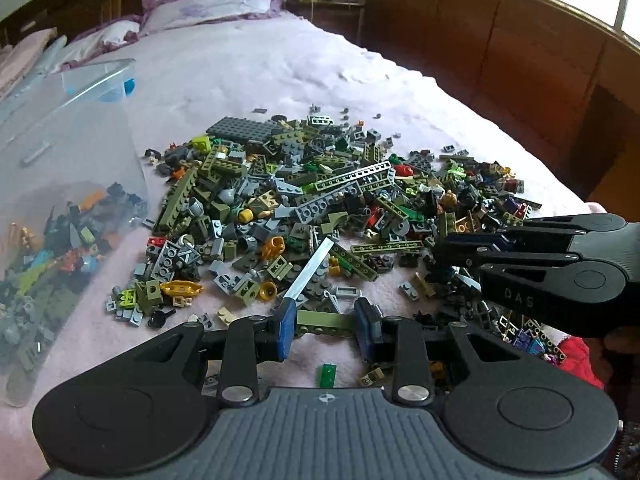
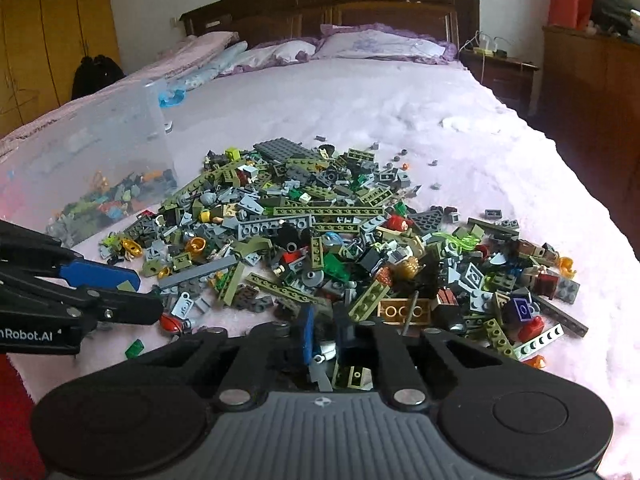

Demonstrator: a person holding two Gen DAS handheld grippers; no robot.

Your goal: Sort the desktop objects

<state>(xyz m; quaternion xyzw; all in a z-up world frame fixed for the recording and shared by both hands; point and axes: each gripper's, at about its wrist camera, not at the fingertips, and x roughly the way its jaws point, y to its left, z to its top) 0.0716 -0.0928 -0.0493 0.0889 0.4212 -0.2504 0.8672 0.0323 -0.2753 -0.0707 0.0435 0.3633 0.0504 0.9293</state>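
Observation:
A big pile of small toy bricks (image 1: 320, 200), mostly olive, grey and black, lies on the pink bedspread; it also shows in the right wrist view (image 2: 340, 240). My left gripper (image 1: 325, 322) is low at the pile's near edge, its blue pads closed on the ends of a long olive brick (image 1: 324, 320). My right gripper (image 2: 323, 330) is down in the near side of the pile with its pads close together around small dark and white pieces; what it holds is unclear. Each gripper shows in the other's view, the right (image 1: 448, 246) and the left (image 2: 132, 292).
A clear plastic bin (image 1: 60, 208) with sorted bricks in it stands on the bed left of the pile, also in the right wrist view (image 2: 100, 168). Pillows (image 2: 380, 46) and a wooden headboard are at the far end. Wooden cabinets (image 1: 520, 60) run along the right.

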